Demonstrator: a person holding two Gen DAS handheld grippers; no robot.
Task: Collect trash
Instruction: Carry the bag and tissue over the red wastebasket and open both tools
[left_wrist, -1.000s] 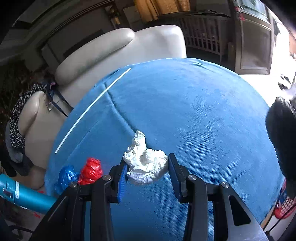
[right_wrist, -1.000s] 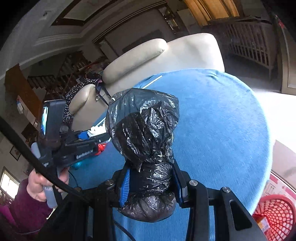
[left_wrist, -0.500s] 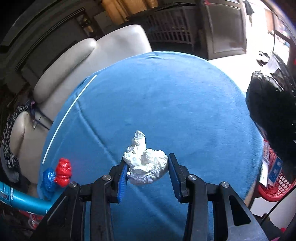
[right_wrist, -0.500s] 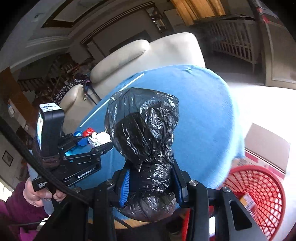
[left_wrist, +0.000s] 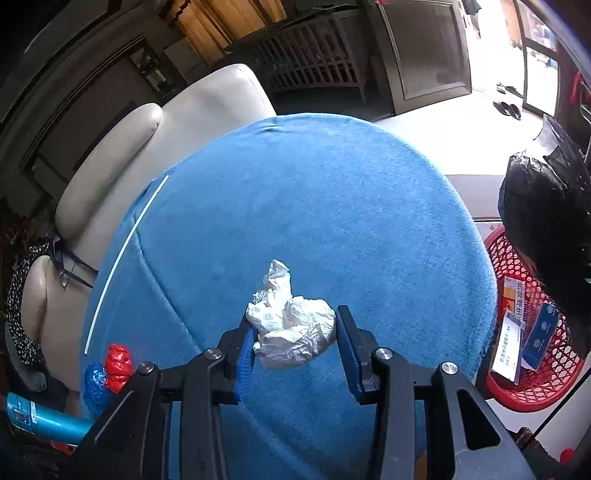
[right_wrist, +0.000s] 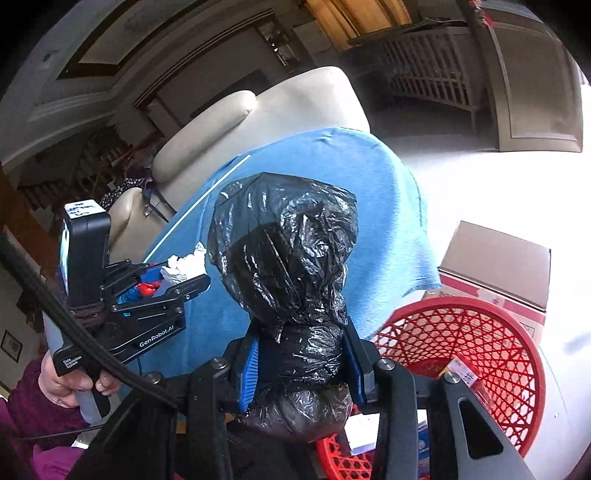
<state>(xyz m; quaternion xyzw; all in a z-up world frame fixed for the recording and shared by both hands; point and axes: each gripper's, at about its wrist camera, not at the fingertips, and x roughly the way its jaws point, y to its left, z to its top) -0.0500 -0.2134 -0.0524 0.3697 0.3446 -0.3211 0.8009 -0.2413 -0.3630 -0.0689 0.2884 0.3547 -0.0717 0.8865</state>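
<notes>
Left wrist: my left gripper (left_wrist: 293, 341) pinches the white wad (left_wrist: 291, 332) above the blue-covered table (left_wrist: 314, 206). Right wrist: my right gripper (right_wrist: 301, 363) clamps the black bag (right_wrist: 288, 280) beside the red basket (right_wrist: 480, 332). I should centre each load over the basket before letting go.

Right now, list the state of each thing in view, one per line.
Left gripper: shut on the white wad.
Right gripper: shut on the black bag.
Red basket: holds boxes.
Red and blue wads: lying on the blue cloth.
</notes>
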